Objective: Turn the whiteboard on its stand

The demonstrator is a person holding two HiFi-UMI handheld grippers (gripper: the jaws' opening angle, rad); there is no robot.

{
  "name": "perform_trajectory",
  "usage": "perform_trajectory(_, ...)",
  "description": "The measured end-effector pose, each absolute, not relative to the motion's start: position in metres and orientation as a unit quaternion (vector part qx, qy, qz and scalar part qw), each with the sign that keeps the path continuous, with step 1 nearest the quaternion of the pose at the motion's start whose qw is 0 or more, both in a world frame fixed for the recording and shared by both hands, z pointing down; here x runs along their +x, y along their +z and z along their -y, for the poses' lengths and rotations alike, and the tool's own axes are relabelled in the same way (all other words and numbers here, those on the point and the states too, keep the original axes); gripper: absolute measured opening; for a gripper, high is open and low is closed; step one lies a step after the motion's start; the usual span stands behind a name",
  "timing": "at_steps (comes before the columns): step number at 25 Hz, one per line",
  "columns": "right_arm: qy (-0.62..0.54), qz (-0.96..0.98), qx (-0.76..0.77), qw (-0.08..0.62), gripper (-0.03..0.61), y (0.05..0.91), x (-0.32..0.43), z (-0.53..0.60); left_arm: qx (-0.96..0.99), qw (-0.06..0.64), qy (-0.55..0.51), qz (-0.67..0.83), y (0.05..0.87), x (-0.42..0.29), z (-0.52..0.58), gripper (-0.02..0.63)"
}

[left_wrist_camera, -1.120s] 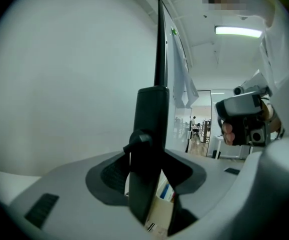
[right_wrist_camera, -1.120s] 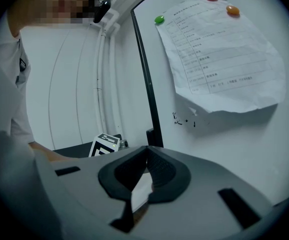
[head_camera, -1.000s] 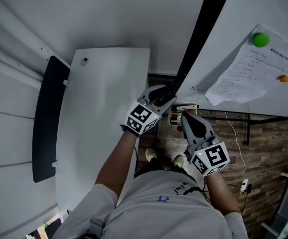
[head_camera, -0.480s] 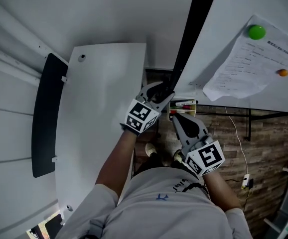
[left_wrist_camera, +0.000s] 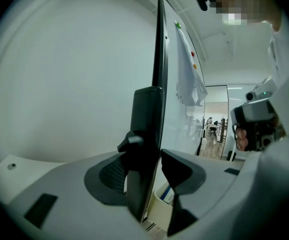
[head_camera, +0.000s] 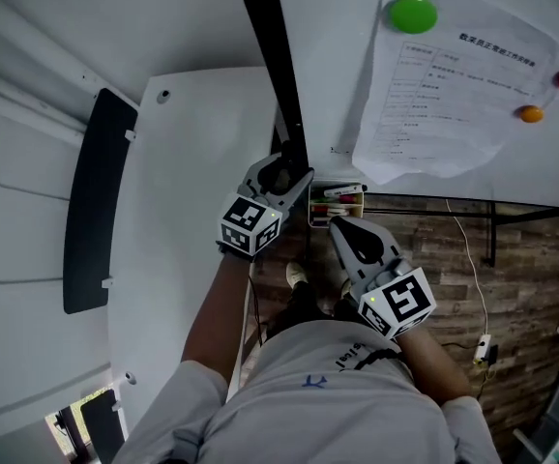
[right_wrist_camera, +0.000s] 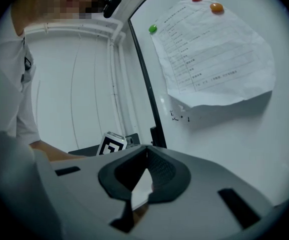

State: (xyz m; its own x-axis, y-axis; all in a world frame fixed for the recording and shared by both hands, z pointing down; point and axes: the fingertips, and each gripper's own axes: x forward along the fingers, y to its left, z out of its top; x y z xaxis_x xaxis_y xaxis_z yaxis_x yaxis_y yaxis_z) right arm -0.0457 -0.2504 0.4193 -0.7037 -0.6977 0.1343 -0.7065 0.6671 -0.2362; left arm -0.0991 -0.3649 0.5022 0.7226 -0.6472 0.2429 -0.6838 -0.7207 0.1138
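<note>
Now left fingers (left_wrist_camera: 108, 175) clamp whiteboard (left_wrist_camera: 145, 129); right fingers (right_wrist_camera: 160, 172) closed.

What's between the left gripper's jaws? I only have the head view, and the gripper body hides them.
Observer: The left gripper view shows the left gripper shut on the whiteboard frame, with one pad on each side of the dark edge.
Operator: And the right one, is it holding anything?
Observer: No. In the right gripper view, the right gripper has its jaws closed together with nothing between them. It is aimed just below the pinned sheet.
</note>
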Motion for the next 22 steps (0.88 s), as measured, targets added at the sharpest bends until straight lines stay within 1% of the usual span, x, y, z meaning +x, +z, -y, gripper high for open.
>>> perform_trajectory(7,0.142,0.930,0.338,0.011,0.014,0.427,-0.047,0.260,0.912,0.097,0.081,0.391,0.501,-0.097,0.367,0.216)
perform_trajectory(15,0.156,0.945,0.288,0.014,0.014,0.429,-0.039,0.262,0.894,0.108,0.081,0.427,0.501,-0.097,0.358,0.215)
perform_trajectory(22,0.140,0.945,0.296,0.014,0.014,0.424,-0.055,0.269,0.898,0.111,0.079,0.418,0.502,-0.099,0.361,0.215)
